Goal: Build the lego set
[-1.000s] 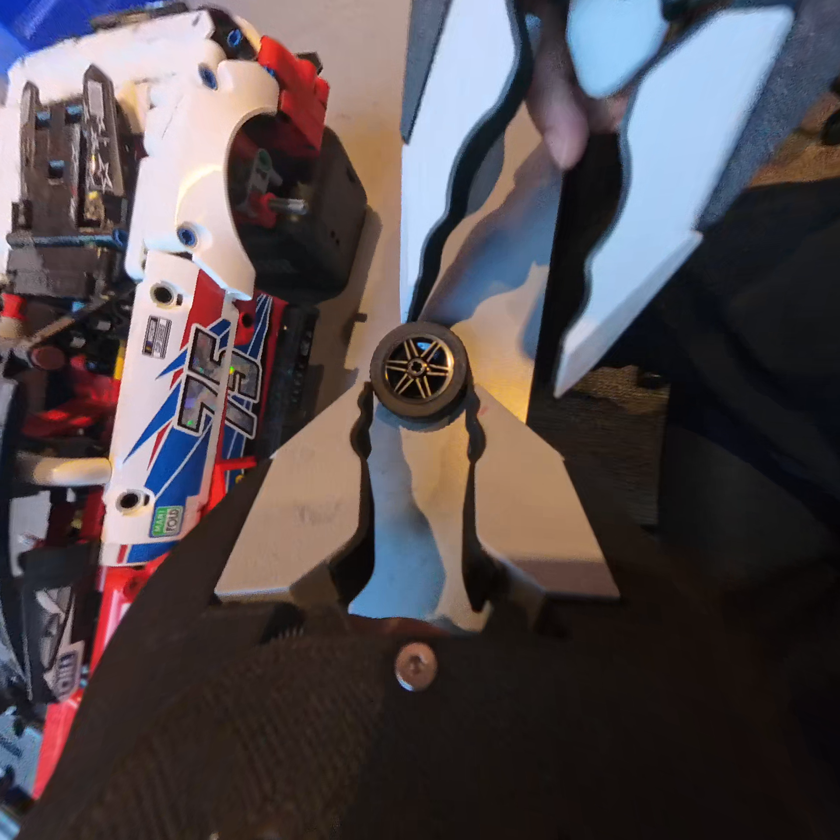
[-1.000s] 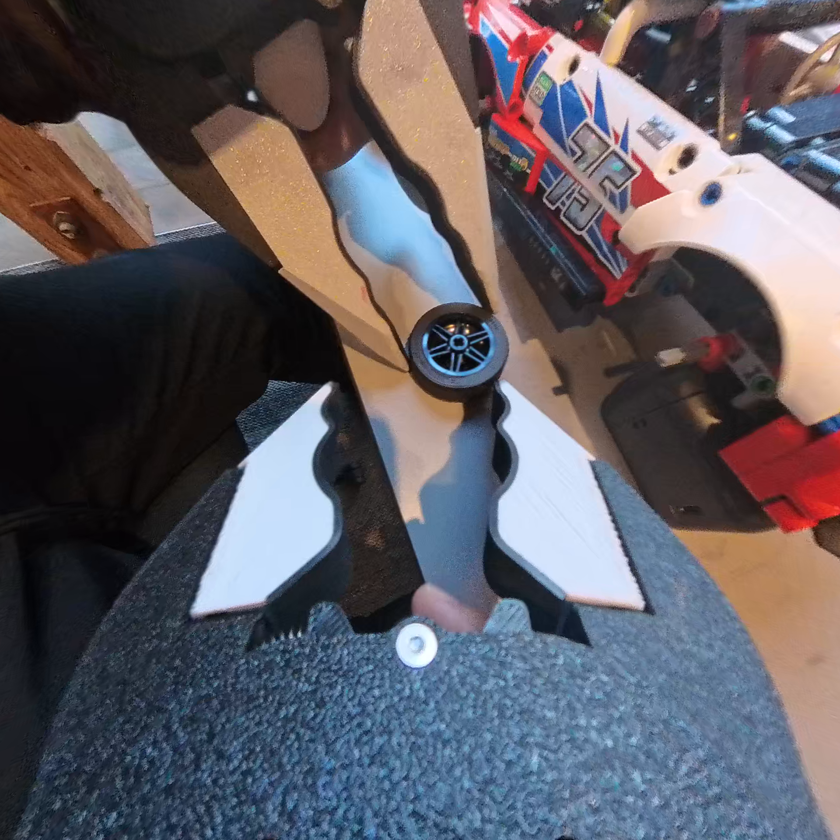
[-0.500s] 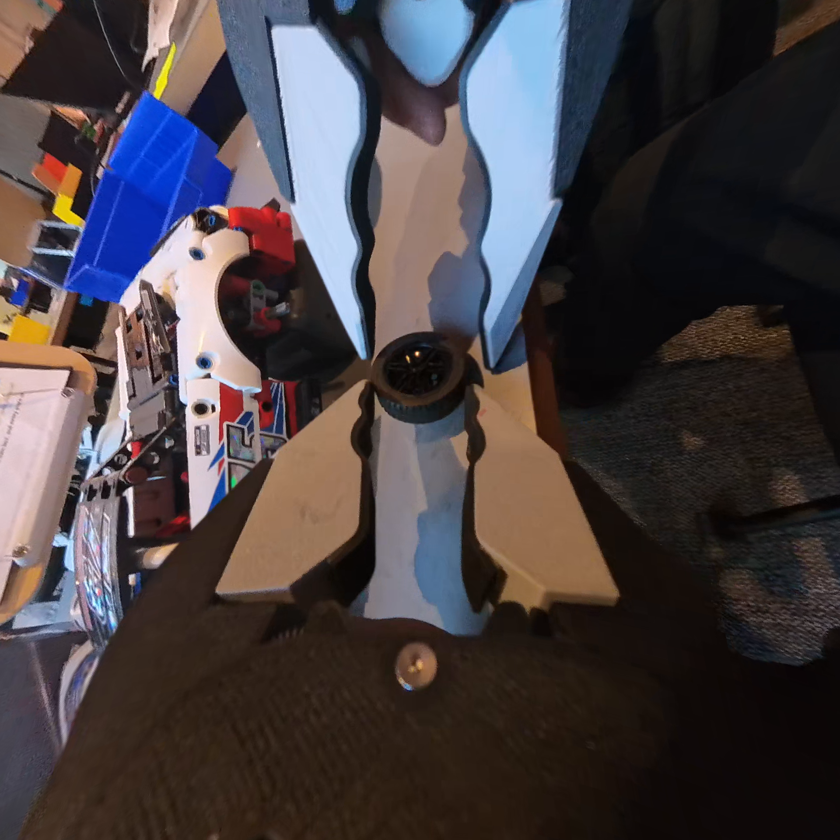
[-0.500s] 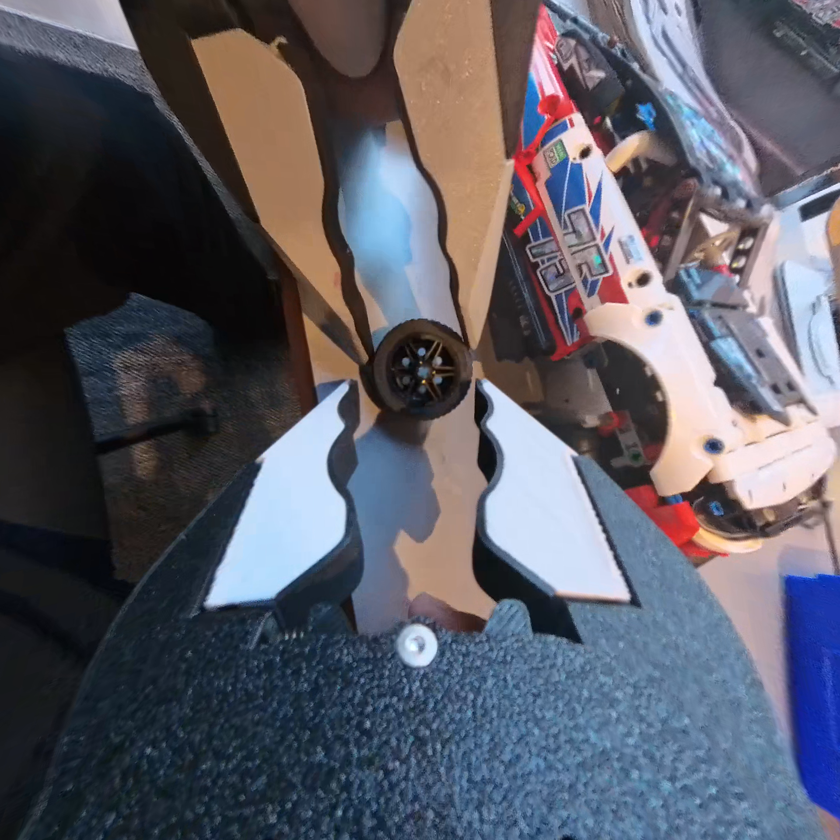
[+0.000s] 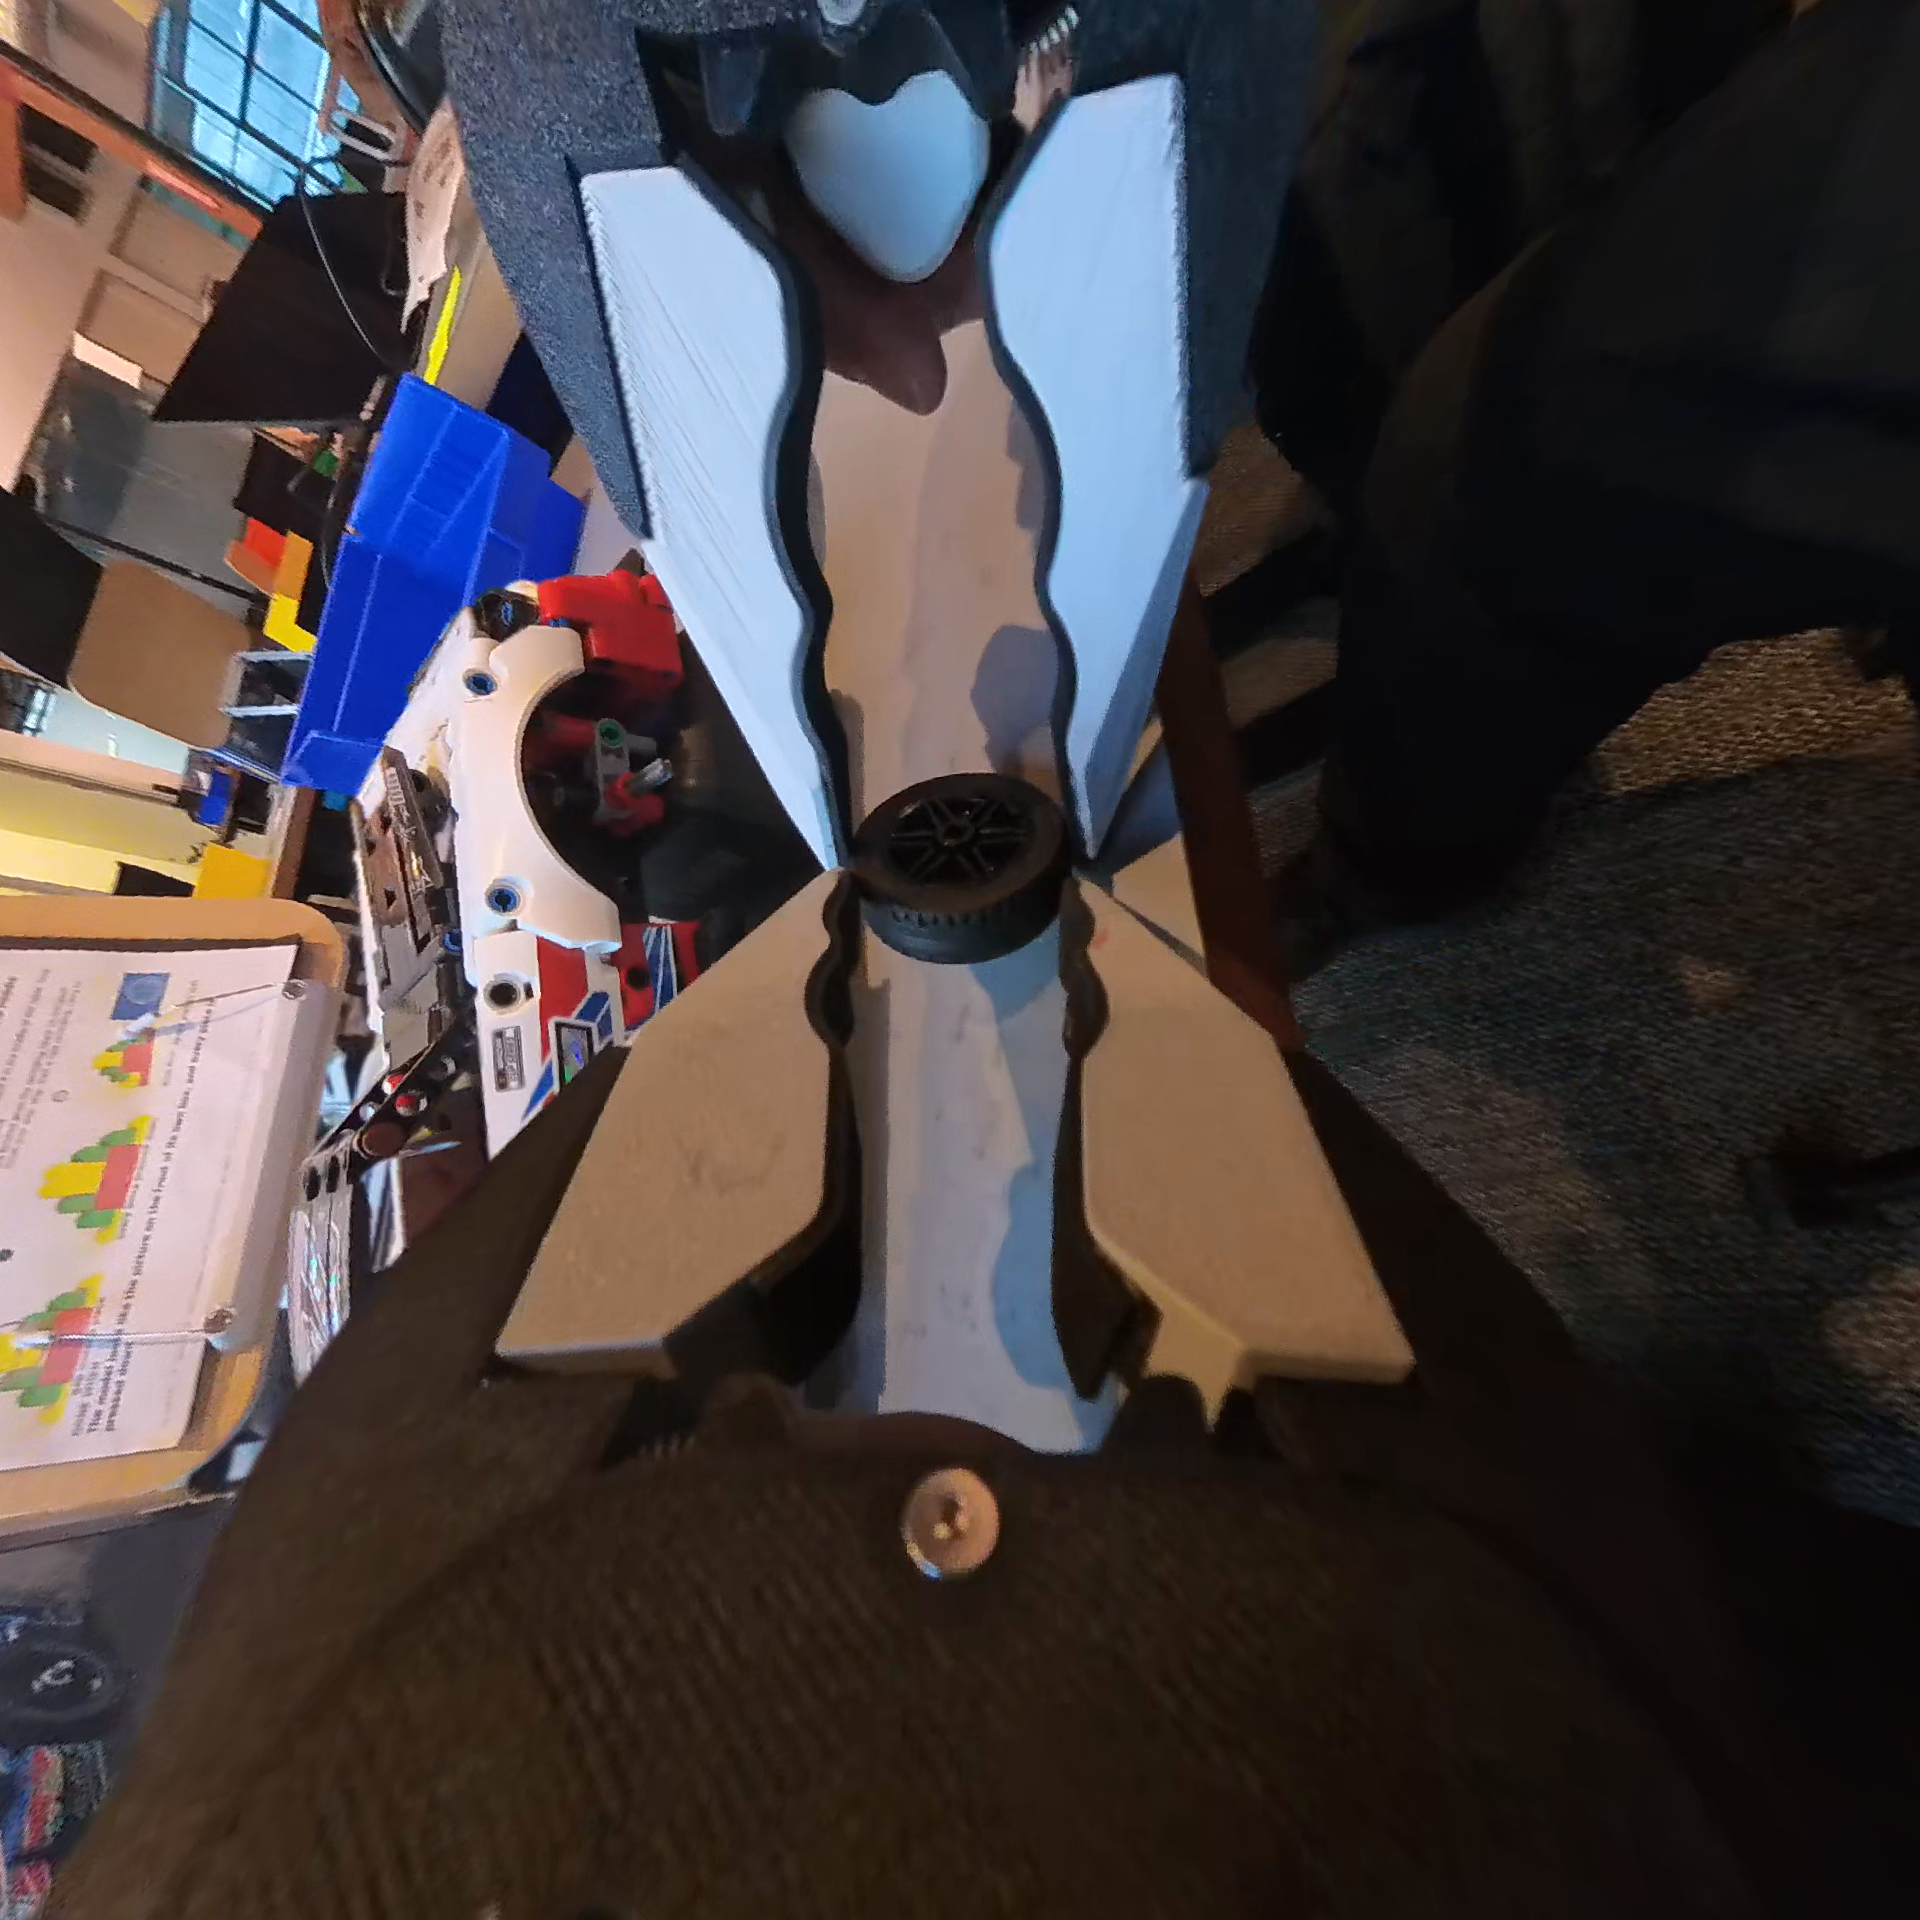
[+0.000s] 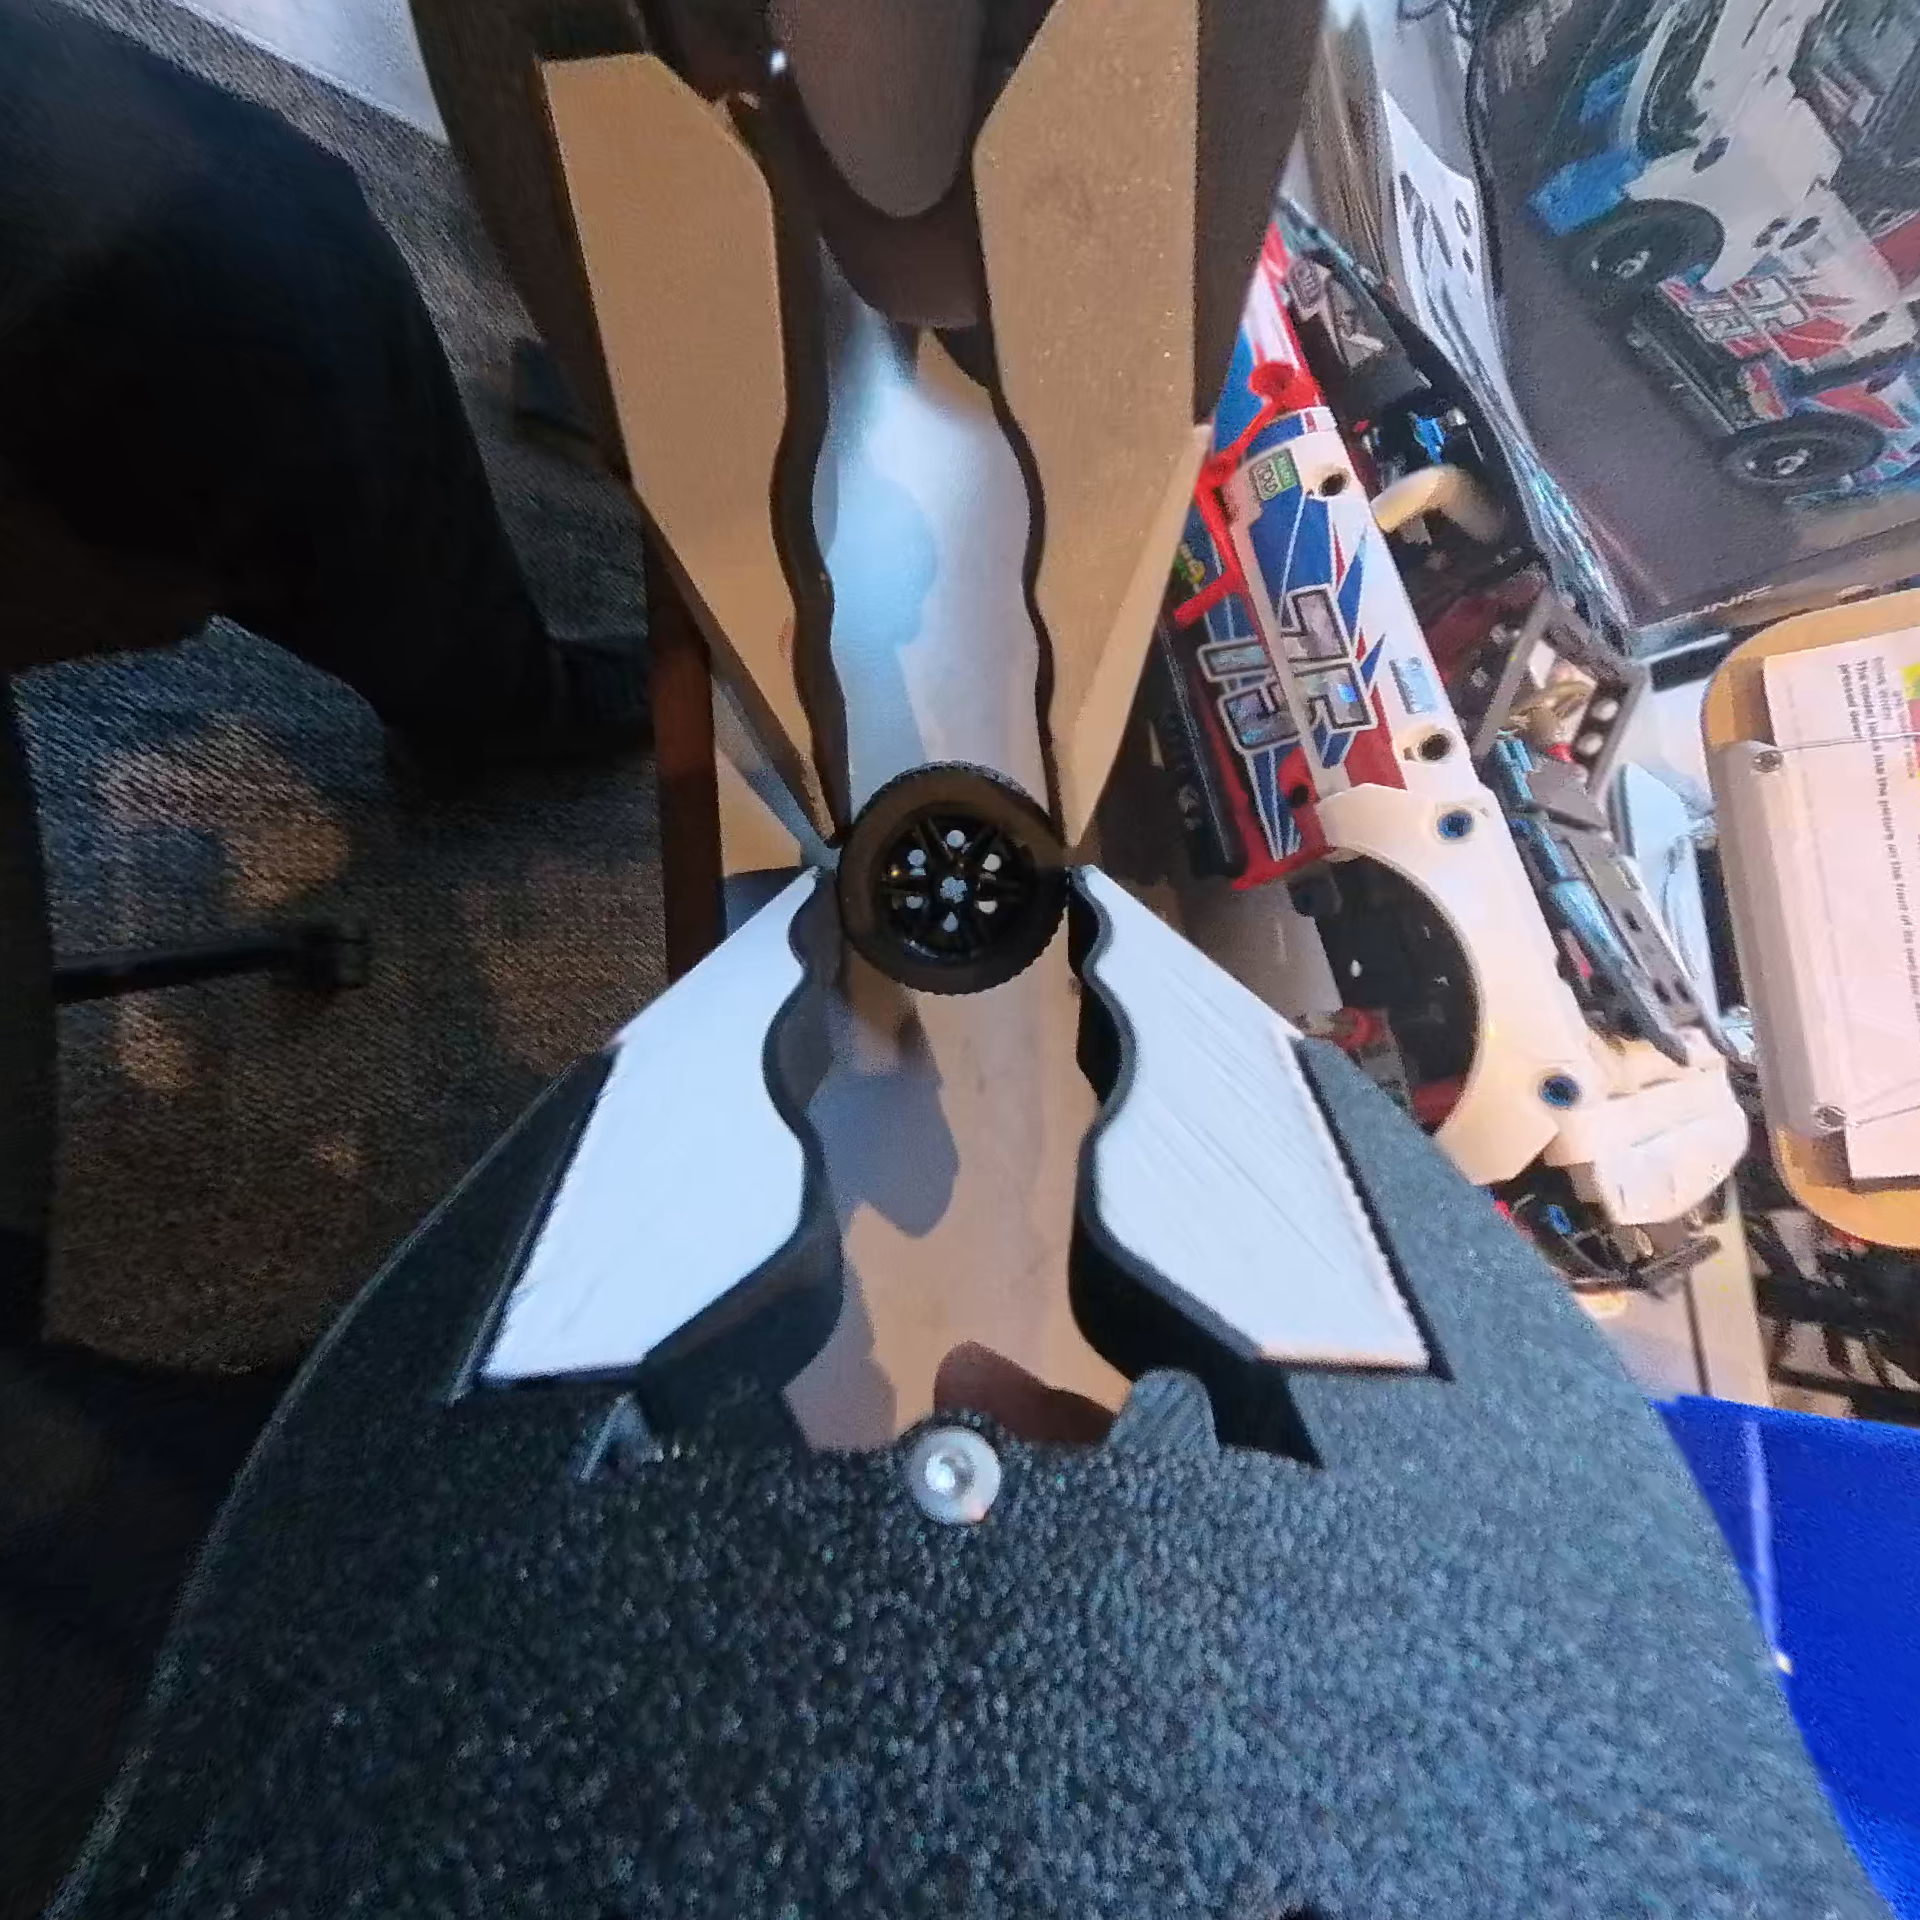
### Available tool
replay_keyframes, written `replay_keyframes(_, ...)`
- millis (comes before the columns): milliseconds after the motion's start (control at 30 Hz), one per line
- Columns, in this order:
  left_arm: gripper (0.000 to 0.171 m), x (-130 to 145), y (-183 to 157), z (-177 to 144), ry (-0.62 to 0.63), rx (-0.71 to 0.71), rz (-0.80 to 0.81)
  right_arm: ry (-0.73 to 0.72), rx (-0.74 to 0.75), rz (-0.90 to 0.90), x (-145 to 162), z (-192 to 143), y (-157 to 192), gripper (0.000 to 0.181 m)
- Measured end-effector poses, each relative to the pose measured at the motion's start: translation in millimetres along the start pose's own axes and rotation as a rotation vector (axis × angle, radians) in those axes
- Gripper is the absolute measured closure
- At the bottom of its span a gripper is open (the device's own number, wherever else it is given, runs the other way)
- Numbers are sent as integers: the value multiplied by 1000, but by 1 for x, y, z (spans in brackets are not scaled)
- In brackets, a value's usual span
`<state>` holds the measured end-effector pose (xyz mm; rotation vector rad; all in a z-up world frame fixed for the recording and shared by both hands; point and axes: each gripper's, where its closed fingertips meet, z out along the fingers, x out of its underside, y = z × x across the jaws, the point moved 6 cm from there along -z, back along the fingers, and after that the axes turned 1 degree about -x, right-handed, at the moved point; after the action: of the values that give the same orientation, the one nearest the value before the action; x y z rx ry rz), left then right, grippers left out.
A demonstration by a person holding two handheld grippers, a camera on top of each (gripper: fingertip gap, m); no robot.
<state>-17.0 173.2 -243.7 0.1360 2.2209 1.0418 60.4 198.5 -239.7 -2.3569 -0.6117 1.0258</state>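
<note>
Two sets of tongs meet tip to tip over the tabletop (image 5: 935, 1195), both on one small black wheel (image 5: 961, 868). Left tongs (image 5: 961, 904) are closed down to the wheel's width, pads pinching its tyre on both sides. Right tongs (image 6: 951, 894) are narrowed the same way w/ tips against the tyre; whether they truly clamp it or just touch is hard to tell. Wheel hangs just above the tabletop edge, hub facing the right wrist cam. Beside it lies the lego car (image 6: 1382, 831), white w/ red and blue, wheel arch open. Farther out: a blue bin (image 5: 416, 582), contents hidden, and a printed sheet (image 5: 125, 1195) on a wooden board.
</note>
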Motion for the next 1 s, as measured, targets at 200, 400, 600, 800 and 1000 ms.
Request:
replay_keyframes(200,137,1,-2,-2,-21,-23,61,-38,-17,1,0,1,0,141)
replay_keyframes(400,137,5,-1,-2,-13,-26,41,-32,20,-26,-1,4,2,141)
replay_keyframes(600,141,3,3,-9,9,-28,-98,-9,127,-87,-3,3,4,142)
replay_keyframes(800,117,-21,88,-52,-99,21,-453,54,333,-287,0,-2,10,142)
replay_keyframes(1000,75,4,180,-7,192,292,-435,96,450,-374,10,-3,10,141)
